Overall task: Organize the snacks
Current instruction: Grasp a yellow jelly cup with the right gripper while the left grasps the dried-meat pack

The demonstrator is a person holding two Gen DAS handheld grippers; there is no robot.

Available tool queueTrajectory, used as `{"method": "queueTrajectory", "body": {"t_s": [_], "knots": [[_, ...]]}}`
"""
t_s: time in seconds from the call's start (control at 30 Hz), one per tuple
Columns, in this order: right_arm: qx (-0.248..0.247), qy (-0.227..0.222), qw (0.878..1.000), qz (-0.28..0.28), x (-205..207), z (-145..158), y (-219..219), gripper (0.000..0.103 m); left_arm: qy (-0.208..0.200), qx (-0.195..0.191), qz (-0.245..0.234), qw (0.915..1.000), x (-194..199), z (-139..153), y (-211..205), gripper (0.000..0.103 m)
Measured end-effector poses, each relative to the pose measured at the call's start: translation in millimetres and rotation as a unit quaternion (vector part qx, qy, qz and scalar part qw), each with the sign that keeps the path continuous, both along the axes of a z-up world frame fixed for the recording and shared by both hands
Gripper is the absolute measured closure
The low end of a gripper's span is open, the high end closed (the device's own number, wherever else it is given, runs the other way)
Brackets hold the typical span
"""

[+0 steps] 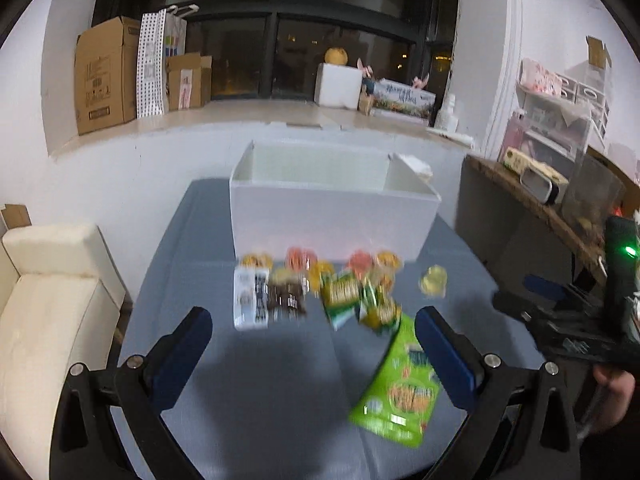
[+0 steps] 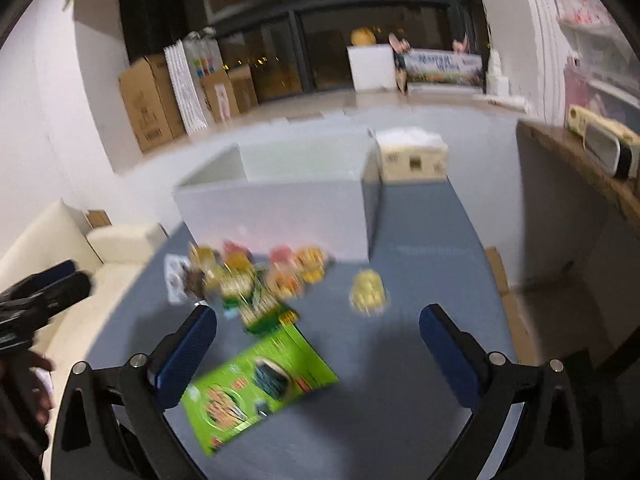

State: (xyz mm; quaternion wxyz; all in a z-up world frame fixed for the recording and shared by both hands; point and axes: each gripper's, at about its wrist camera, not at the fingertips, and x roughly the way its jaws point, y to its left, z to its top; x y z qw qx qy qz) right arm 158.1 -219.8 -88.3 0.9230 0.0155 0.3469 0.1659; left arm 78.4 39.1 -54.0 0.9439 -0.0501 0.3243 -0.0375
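A white open box (image 1: 332,220) stands at the back of the blue-grey table (image 1: 272,392); it also shows in the right wrist view (image 2: 276,208). A pile of small snack packets (image 1: 316,292) lies in front of it, also seen blurred in the right wrist view (image 2: 256,276). A large green snack bag (image 1: 400,384) lies nearer, by my left gripper's right finger, and in the right wrist view (image 2: 256,384). A single yellow snack (image 1: 433,280) (image 2: 368,292) lies apart to the right. My left gripper (image 1: 312,328) is open and empty. My right gripper (image 2: 318,324) is open and empty.
A cream sofa (image 1: 48,320) stands left of the table. A wooden shelf with appliances (image 1: 540,184) stands on the right. A cardboard carton (image 2: 412,156) sits behind the white box. Boxes line the window ledge (image 1: 108,76). The other gripper shows at each view's edge (image 1: 560,320) (image 2: 36,300).
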Motion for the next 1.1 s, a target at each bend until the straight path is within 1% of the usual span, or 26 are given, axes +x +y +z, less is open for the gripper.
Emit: {"method": "queueTrajectory", "body": {"t_s": [0.07, 0.2, 0.27, 0.33, 0.47, 0.53, 0.6, 0.67, 0.7, 0.73, 0.77, 0.83, 0.87, 0.9, 1.0, 1.1], "knots": [[-0.013, 0.018, 1.000, -0.004, 11, -13, 0, 0.000, 0.007, 0.000, -0.001, 1.0000, -9, -7, -1, 0.000], [-0.022, 0.032, 0.999, -0.005, 36, -29, 4, 0.000, 0.022, -0.002, 0.006, 0.9997, -19, -19, 1, 0.000], [-0.020, 0.040, 0.999, -0.007, 55, -39, 7, 0.000, 0.028, -0.003, 0.007, 0.9996, -23, -24, 3, 0.000], [-0.016, 0.064, 0.998, -0.016, 78, -49, 10, 0.000, 0.033, 0.001, 0.008, 0.9994, -25, -27, 3, 0.000], [-0.013, 0.077, 0.997, -0.027, 102, -62, 12, 0.000, 0.040, 0.002, 0.011, 0.9991, -28, -34, 10, 0.000], [0.003, 0.093, 0.995, -0.028, 111, -72, 10, 0.000, 0.050, 0.002, 0.017, 0.9986, -28, -40, 14, 0.000], [0.004, 0.097, 0.995, -0.037, 114, -80, 7, 0.006, 0.055, 0.001, 0.020, 0.9983, -26, -45, 16, 0.000], [-0.005, 0.090, 0.995, -0.047, 113, -80, 3, 0.030, 0.058, -0.003, 0.022, 0.9981, -26, -49, 19, 0.000], [-0.007, 0.091, 0.995, -0.047, 114, -80, 1, 0.038, 0.061, -0.005, 0.024, 0.9978, -25, -51, 19, 0.000], [-0.018, 0.091, 0.994, -0.051, 114, -79, 0, 0.052, 0.064, -0.004, 0.026, 0.9976, -23, -54, 20, 0.000], [-0.019, 0.093, 0.994, -0.055, 114, -79, -4, 0.058, 0.066, -0.001, 0.030, 0.9974, -21, -56, 20, 0.000], [-0.012, 0.093, 0.994, -0.053, 113, -78, -10, 0.060, 0.069, -0.002, 0.030, 0.9972, -18, -60, 18, 0.000], [-0.017, 0.087, 0.995, -0.051, 111, -76, -11, 0.064, 0.071, -0.005, 0.029, 0.9970, -17, -62, 18, 0.000], [-0.026, 0.081, 0.995, -0.052, 109, -74, -12, 0.064, 0.073, -0.006, 0.028, 0.9969, -15, -65, 17, 0.000], [-0.024, 0.075, 0.996, -0.048, 105, -72, -11, 0.064, 0.081, 0.000, 0.033, 0.9962, -9, -69, 18, 0.000], [-0.021, 0.063, 0.997, -0.046, 93, -64, -9, 0.064, 0.084, 0.001, 0.030, 0.9960, -2, -72, 20, 0.000]]}}
